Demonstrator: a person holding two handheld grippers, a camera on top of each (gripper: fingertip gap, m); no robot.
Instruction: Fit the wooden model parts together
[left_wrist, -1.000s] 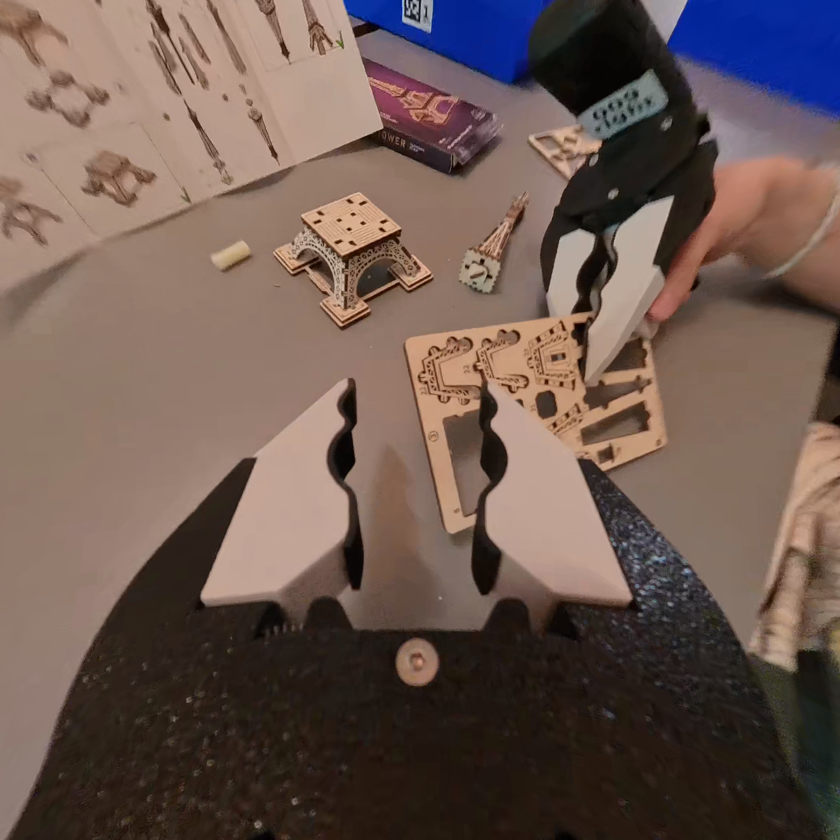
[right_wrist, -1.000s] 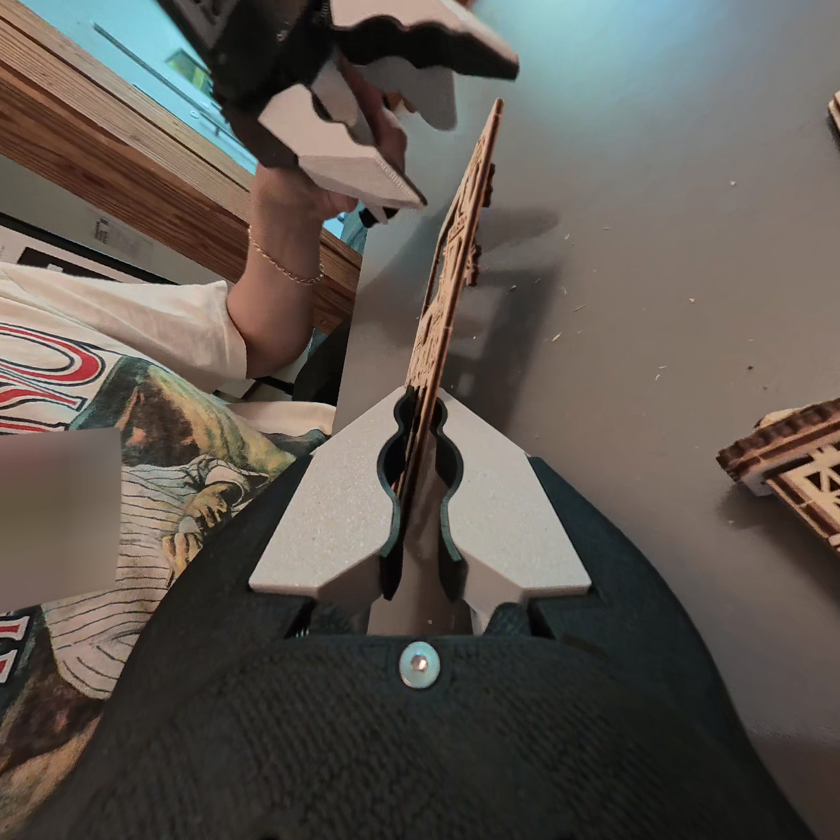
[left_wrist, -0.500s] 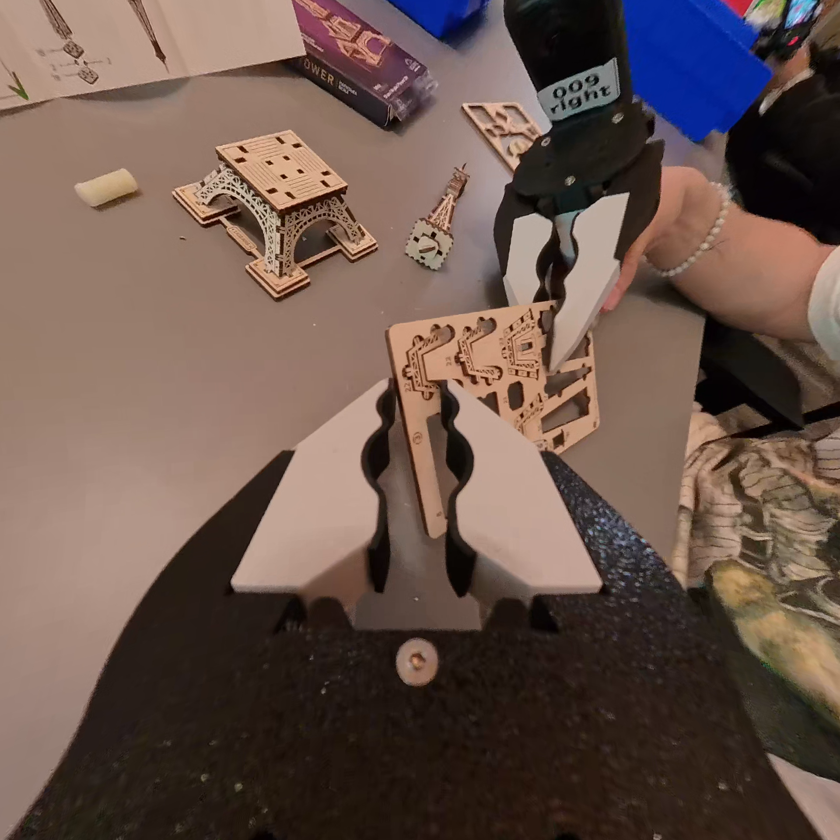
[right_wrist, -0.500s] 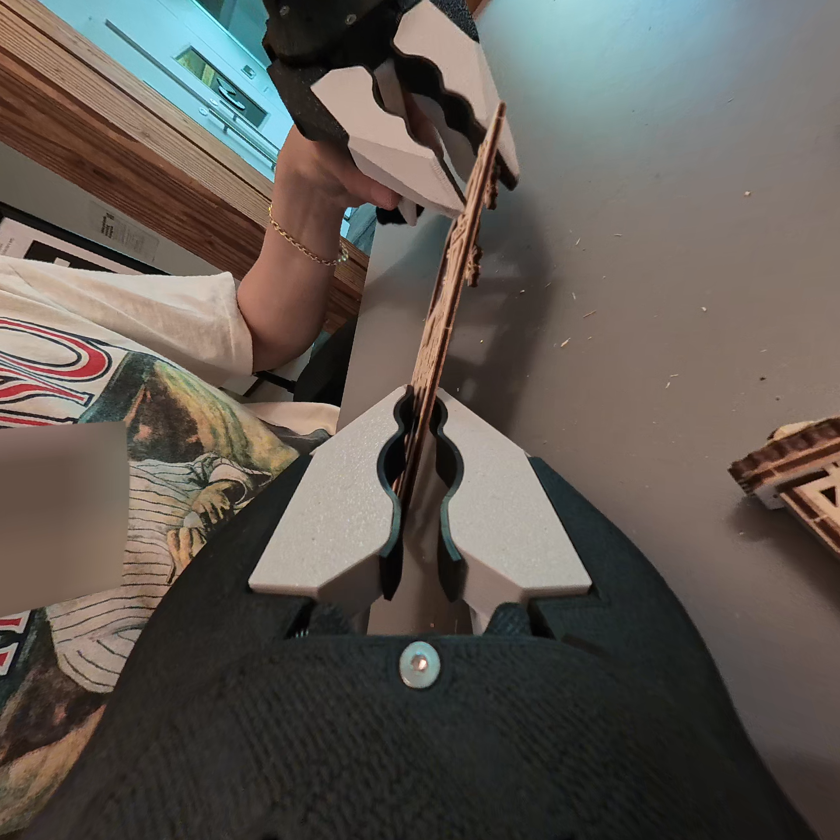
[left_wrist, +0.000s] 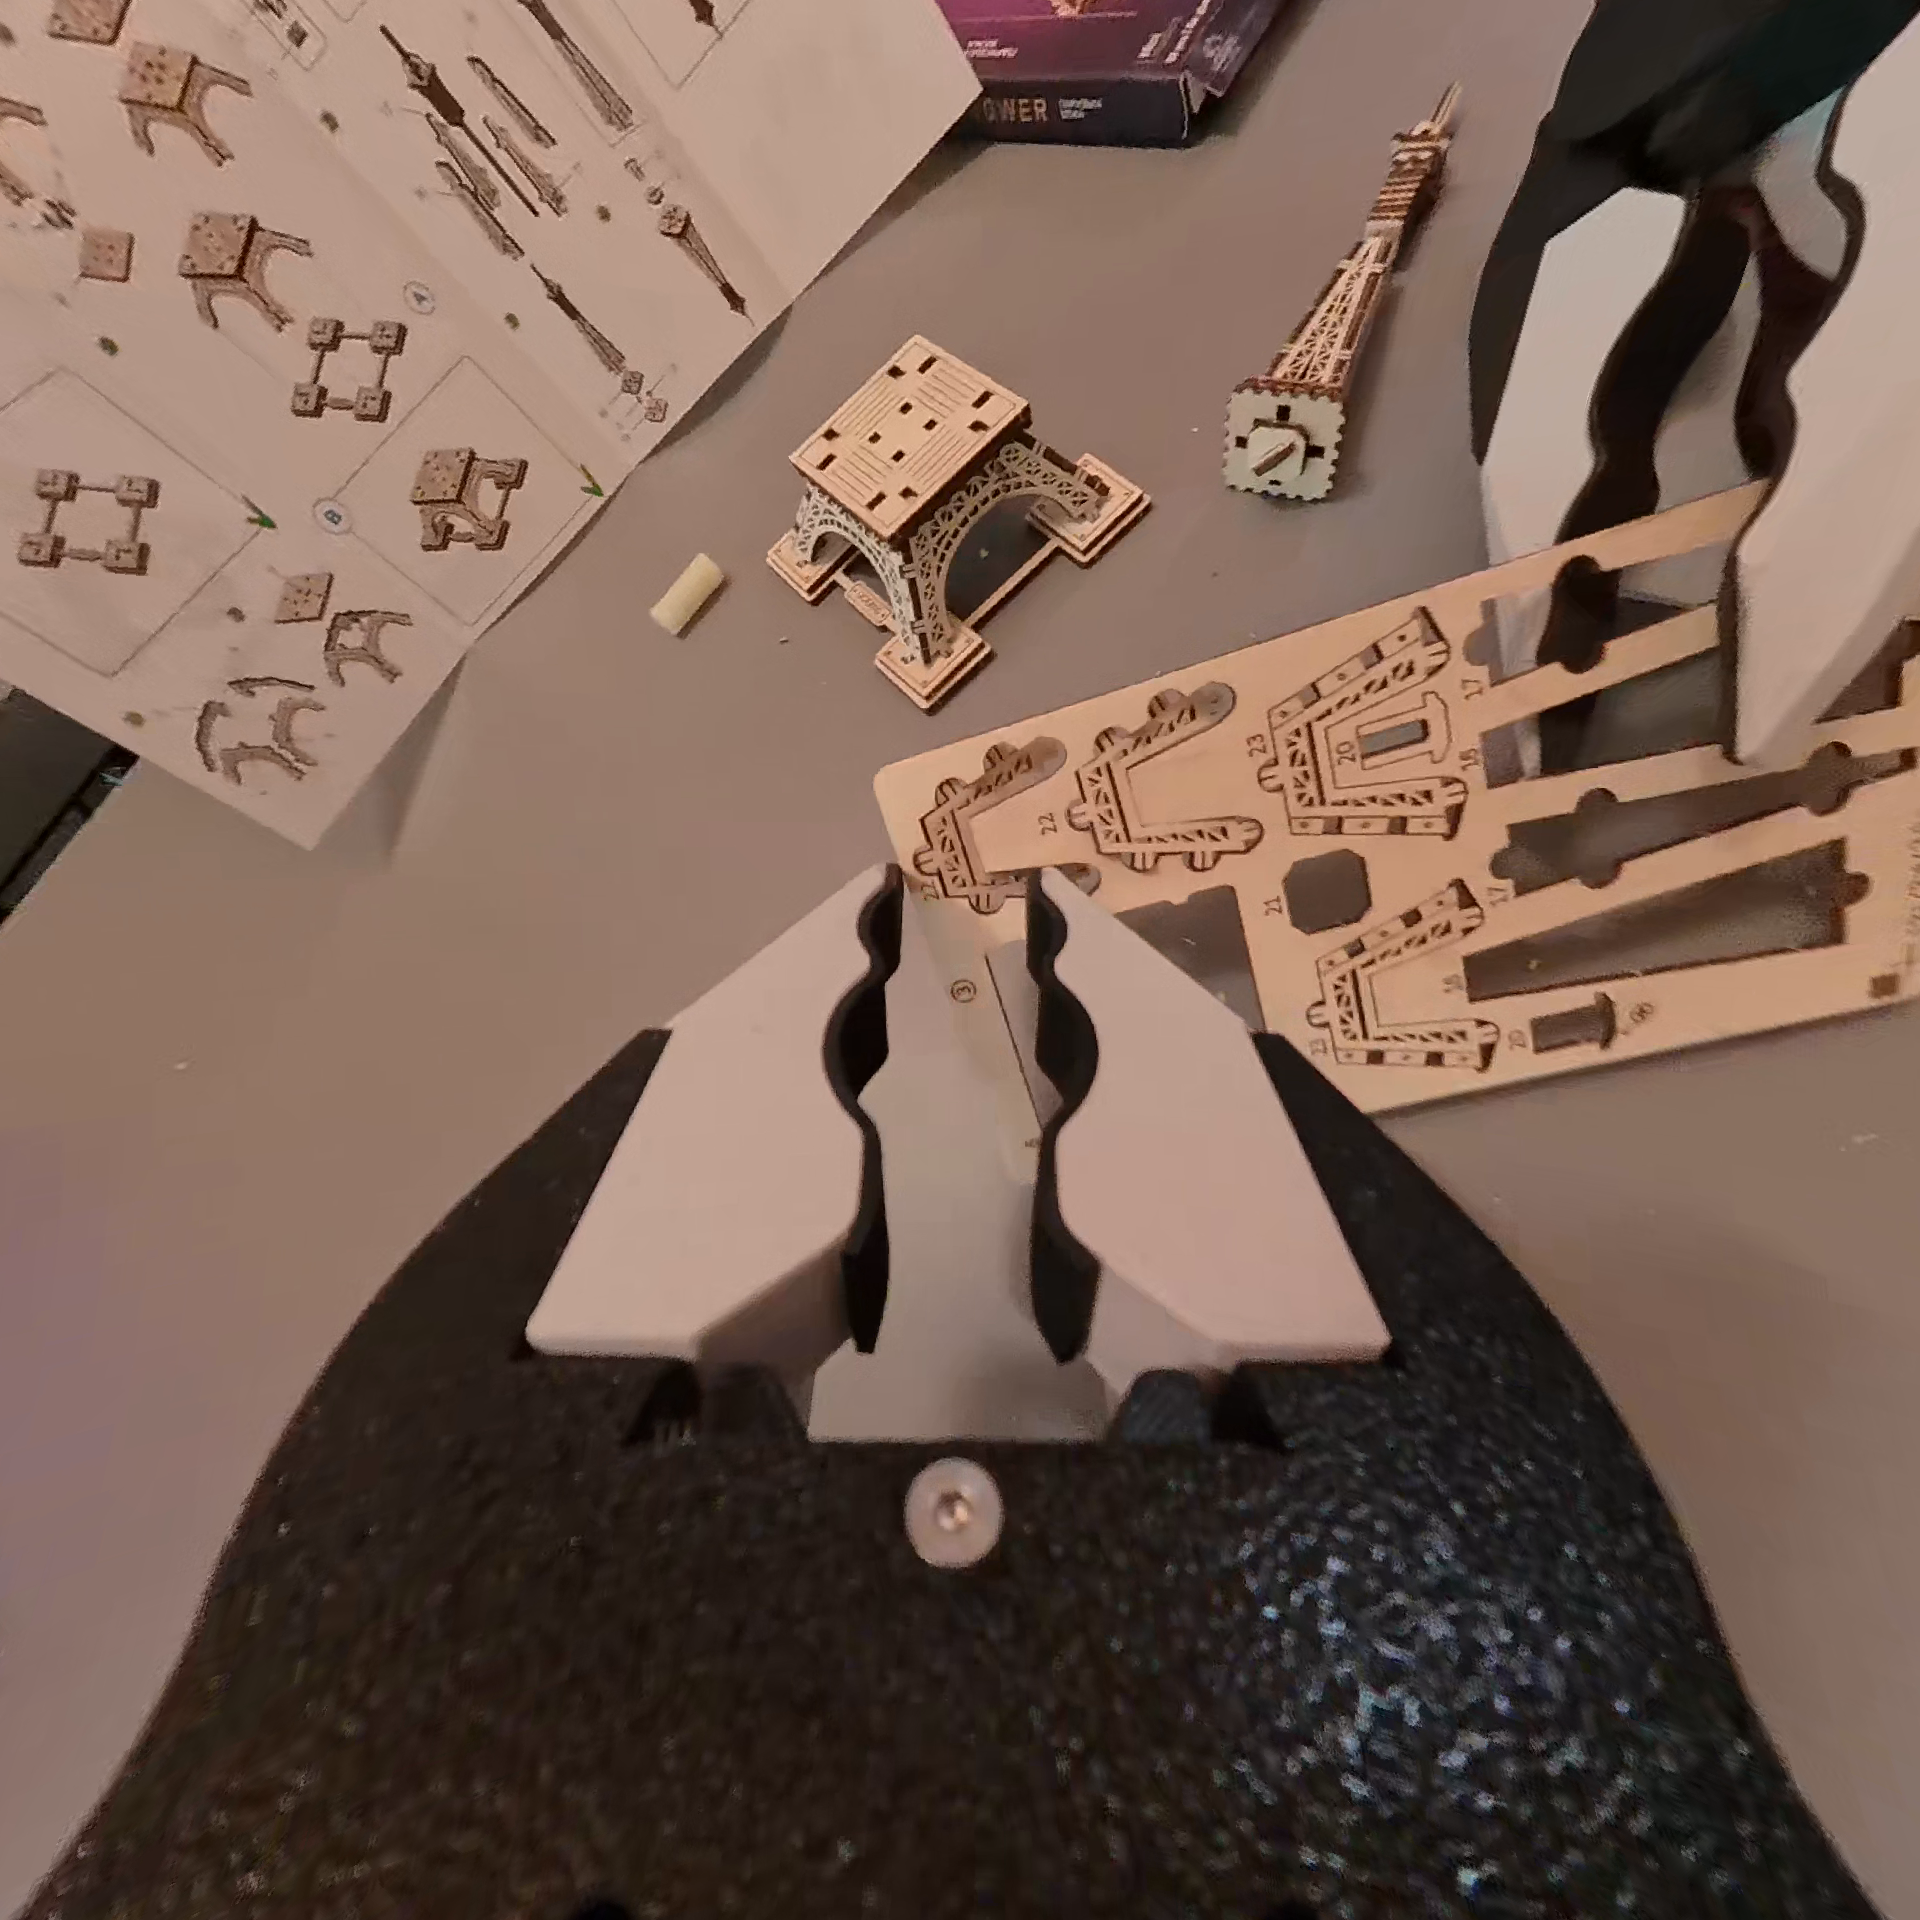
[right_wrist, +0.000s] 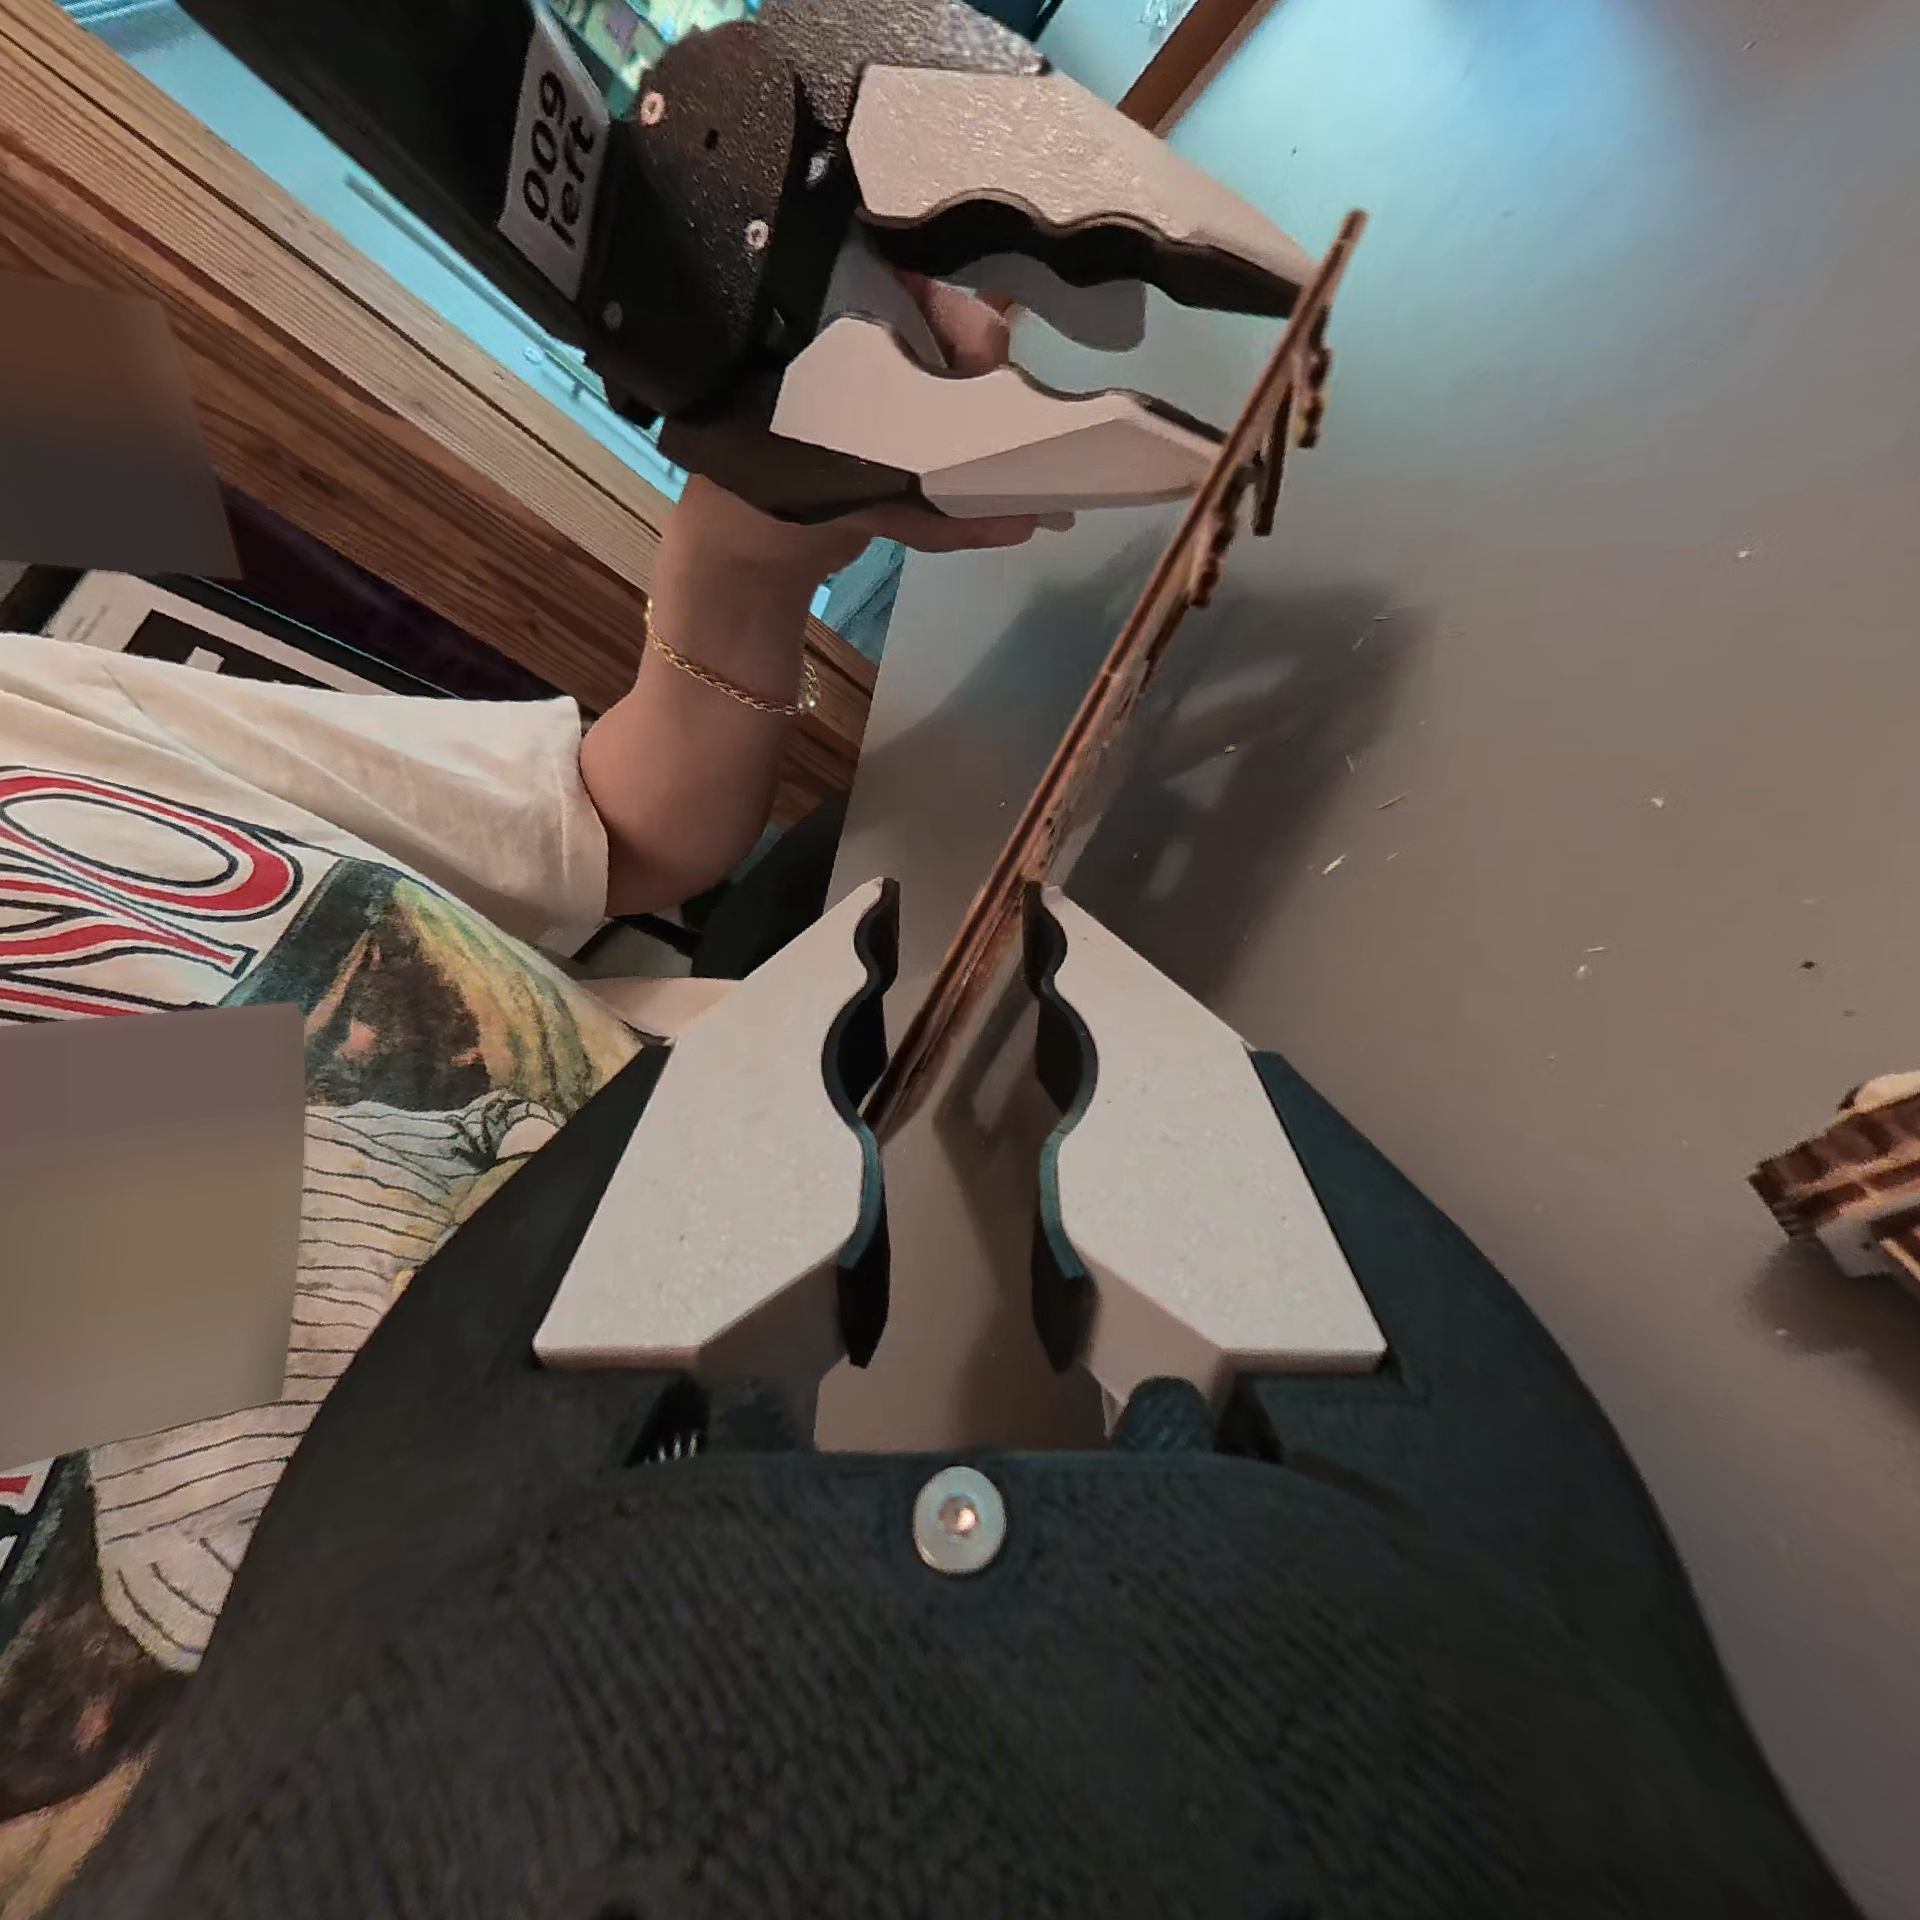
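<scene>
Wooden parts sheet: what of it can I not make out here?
- Left wrist view: the wooden parts sheet runs off the right picture edge. The right claw covers its upper corner, and the left claw covers part of its near end.
- Right wrist view: the wooden parts sheet is edge-on, so its cut-outs are hidden.

Both hand-held grippers, L (left_wrist: 961, 883) & R (right_wrist: 961, 894), showing black speckled bodies w/ pale grey wavy-edged fingers (right_wrist: 727, 1174), silver screw (right_wrist: 958, 1523); person wearing white printed tee (right_wrist: 312, 769), gold chain bracelet (right_wrist: 727, 675)
</scene>
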